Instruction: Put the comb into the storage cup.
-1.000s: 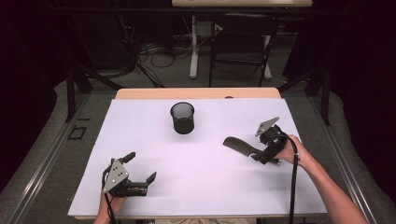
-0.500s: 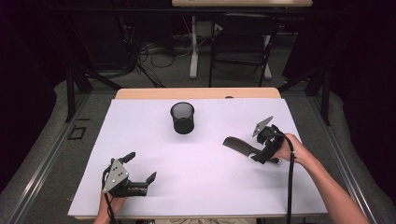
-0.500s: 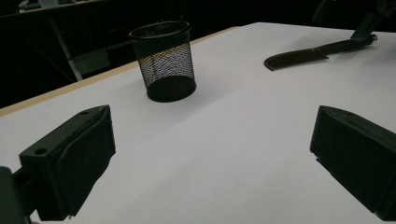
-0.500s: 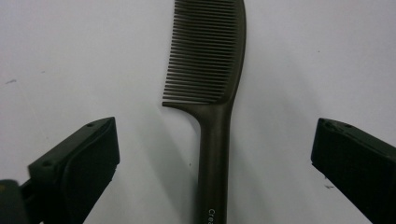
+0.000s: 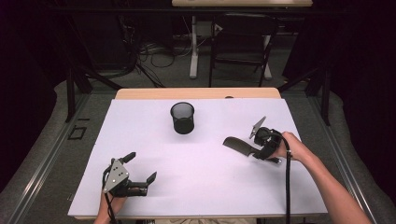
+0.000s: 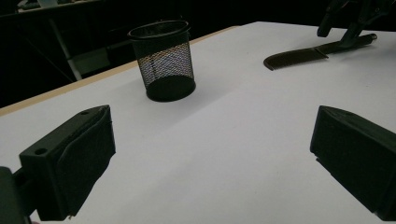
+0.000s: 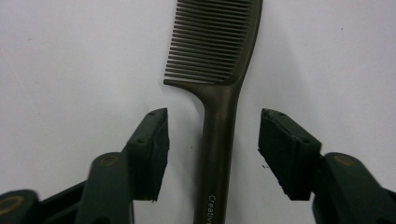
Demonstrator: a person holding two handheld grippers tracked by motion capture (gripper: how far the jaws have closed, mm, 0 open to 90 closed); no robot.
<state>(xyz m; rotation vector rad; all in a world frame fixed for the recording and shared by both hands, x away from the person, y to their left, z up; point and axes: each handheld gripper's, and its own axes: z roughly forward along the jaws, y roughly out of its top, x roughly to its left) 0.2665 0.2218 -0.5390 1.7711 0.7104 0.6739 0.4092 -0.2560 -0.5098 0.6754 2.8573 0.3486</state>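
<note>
My left tool (image 5: 140, 173) sits nearest me, at the near left of the bench (image 5: 196, 186), resting on the white sheet with its jaws spread wide and nothing between them. In the left gripper view the two black pads stand far apart over bare white surface.

Farther out on the right, my right hand (image 5: 292, 147) holds the right tool (image 7: 212, 154) down at the comb (image 7: 219, 93). The comb lies flat on the bench, right of the middle, its toothed end pointing toward the centre and its handle toward my right hand. In the right gripper view the handle runs straight up between the two jaws, about midway, with a strip of white showing on each side of it. The pads do not touch it, so the tool is released, though its jaws have just been closing in around the handle. The teeth lie beyond the jaw tips, facing left in that view. In the high view the comb (image 5: 238, 145) reaches out from the tool toward the middle of the bench.

Farthest off, the cup (image 5: 182, 118), a black mesh one, stands upright near the far middle of the bench, well apart from the comb and from both tools. In the left gripper view it stands left of the comb.
</note>
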